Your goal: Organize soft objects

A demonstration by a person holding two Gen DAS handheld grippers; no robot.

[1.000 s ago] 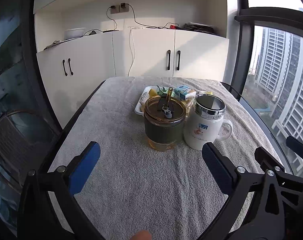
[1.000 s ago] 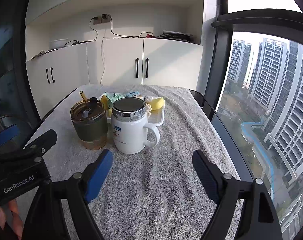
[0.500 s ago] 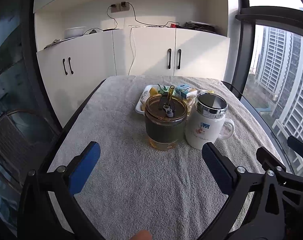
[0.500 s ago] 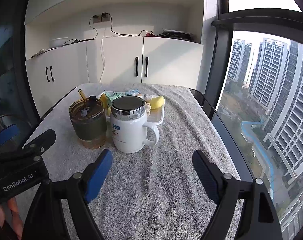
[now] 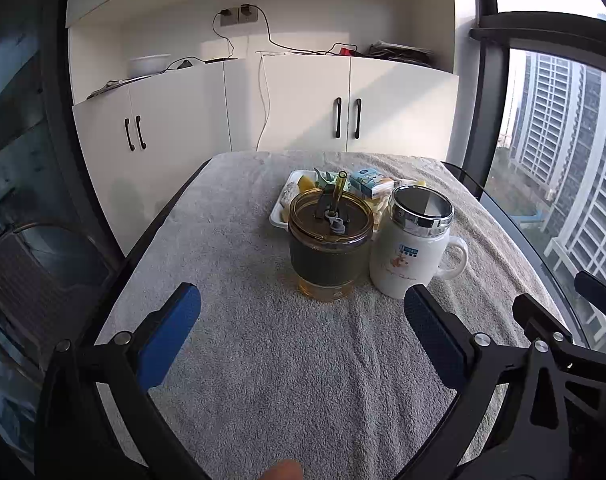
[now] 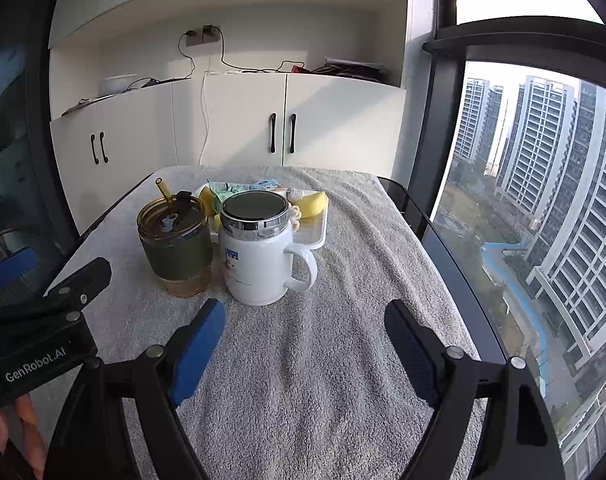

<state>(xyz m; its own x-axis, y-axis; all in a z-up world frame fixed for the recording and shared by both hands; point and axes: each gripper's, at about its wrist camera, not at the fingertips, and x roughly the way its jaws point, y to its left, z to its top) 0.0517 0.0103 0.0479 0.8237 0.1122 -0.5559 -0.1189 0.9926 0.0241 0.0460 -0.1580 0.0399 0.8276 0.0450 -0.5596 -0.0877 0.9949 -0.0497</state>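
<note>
Your left tool (image 5: 303, 320) and right tool (image 6: 305, 336) both gape wide, empty, above the towel-covered desk (image 5: 263, 360); the amber tumbler (image 5: 330, 240) and white mug (image 5: 413, 248) stand just beyond.

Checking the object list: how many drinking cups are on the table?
2. An amber tumbler with a straw stands mid-table; a white mug with a steel lid stands beside it, window side. Both are in front of the tray; its contents may hide more.
</note>
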